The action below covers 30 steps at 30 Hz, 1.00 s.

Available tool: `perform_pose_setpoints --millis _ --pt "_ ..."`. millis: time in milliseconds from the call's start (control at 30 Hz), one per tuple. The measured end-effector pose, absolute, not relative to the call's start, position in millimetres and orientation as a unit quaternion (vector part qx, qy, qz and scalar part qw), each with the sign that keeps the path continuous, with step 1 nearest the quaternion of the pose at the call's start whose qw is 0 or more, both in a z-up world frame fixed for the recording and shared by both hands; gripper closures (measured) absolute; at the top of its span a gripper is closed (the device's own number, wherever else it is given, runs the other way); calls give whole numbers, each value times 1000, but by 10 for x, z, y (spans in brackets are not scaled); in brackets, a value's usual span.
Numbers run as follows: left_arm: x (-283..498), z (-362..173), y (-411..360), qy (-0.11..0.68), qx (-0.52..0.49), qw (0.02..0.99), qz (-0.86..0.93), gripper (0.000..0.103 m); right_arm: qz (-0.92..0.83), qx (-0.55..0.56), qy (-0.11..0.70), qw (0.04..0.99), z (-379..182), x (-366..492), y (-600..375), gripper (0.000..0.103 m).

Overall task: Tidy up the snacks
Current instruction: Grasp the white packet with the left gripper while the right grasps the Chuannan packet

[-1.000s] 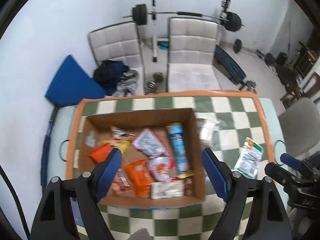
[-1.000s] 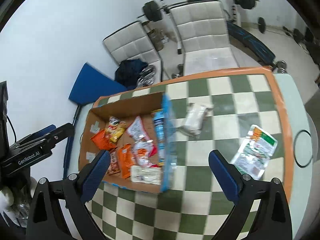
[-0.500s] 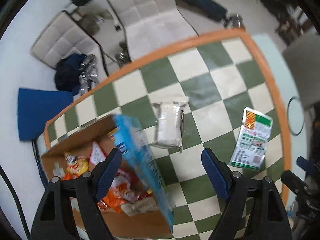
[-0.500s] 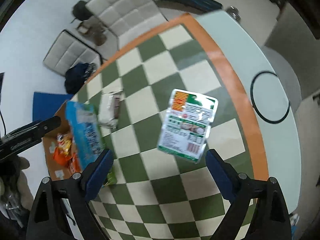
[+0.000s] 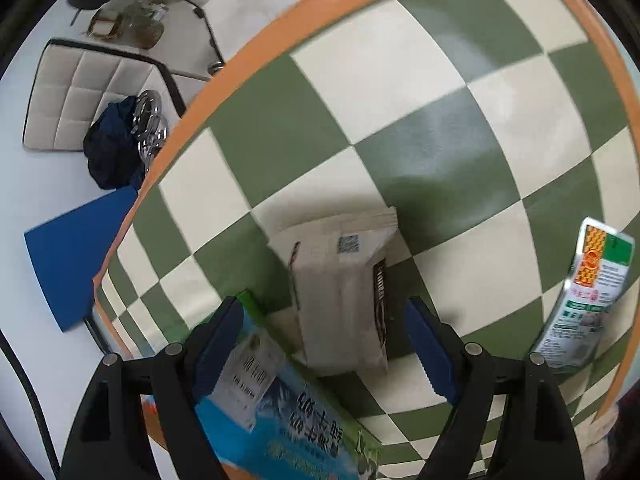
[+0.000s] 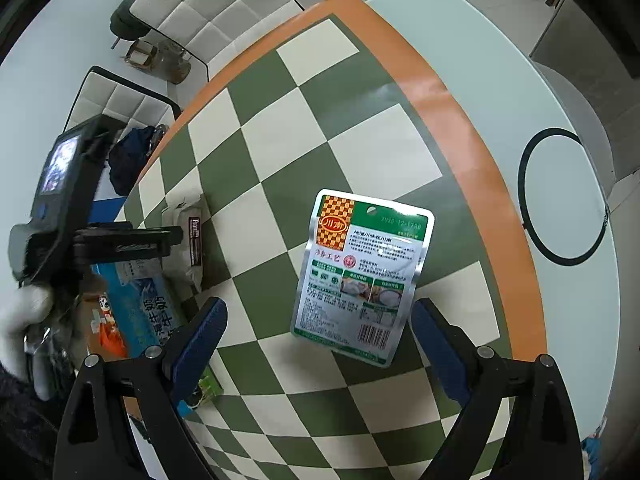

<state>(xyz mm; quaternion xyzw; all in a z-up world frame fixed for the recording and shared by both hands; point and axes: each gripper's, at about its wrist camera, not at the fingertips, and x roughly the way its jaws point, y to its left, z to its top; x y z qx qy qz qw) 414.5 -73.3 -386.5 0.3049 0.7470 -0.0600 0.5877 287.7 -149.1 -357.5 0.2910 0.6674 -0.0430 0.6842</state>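
In the left wrist view our left gripper (image 5: 326, 342) has its blue-padded fingers (image 5: 427, 350) spread wide, holding nothing. The white snack packet (image 5: 340, 292) lies flat on the checked tablecloth (image 5: 440, 132) in the gap between them; we cannot tell whether either pad touches it. Its long axis runs along our line of sight, with the crimped end bearing a QR code pointing away from us and a dark printed strip down its right edge. Just to its left, under our left finger, is the blue printed wall of the cardboard box (image 5: 288, 412); whether box and packet touch is unclear. Farther right, the green-and-orange foil pouch (image 5: 584, 300) lies well apart from the packet, near the cloth's orange border.

From the right wrist view our right gripper (image 6: 316, 340) is likewise spread wide and empty. That foil pouch (image 6: 360, 276) rests flat just ahead of and between its fingers, long axis running roughly away from us, leaning slightly right, with the barcode end nearest and the checked orange logo at the far end. To the left, the other gripper's black body sits over the white packet (image 6: 188, 232), beside the box (image 6: 140, 312). Beyond the cloth's far border stand two white quilted chairs (image 6: 208, 4).
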Motion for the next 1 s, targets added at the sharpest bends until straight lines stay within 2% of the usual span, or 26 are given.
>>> perform_pose_setpoints --millis 233,333,400,433,533,733,1000 --pt "4094 -4159 -788 770 332 541 -68 20 -49 312 676 666 -3778 2866 -1628 7" --pt "4105 -4120 -748 775 304 549 -73 31 -51 330 678 655 -3874 2818 -1715 7" --pt "4064 -4079 -744 775 288 558 -75 48 -51 346 678 647 -3949 2783 -1776 7" --pt "4020 -4060 -758 773 283 562 -77 51 -49 353 677 644 -3980 2769 -1800 7" --pt "3829 -4025 -856 771 271 569 -91 51 -40 376 675 634 -4082 2726 -1861 7" --pt "3471 -3886 -1182 780 194 576 -147 60 -25 412 669 618 -4273 2595 -1948 7" --pt "3257 -3905 -1430 792 135 570 -171 60 -6 458 654 603 -4508 2439 -1961 8"
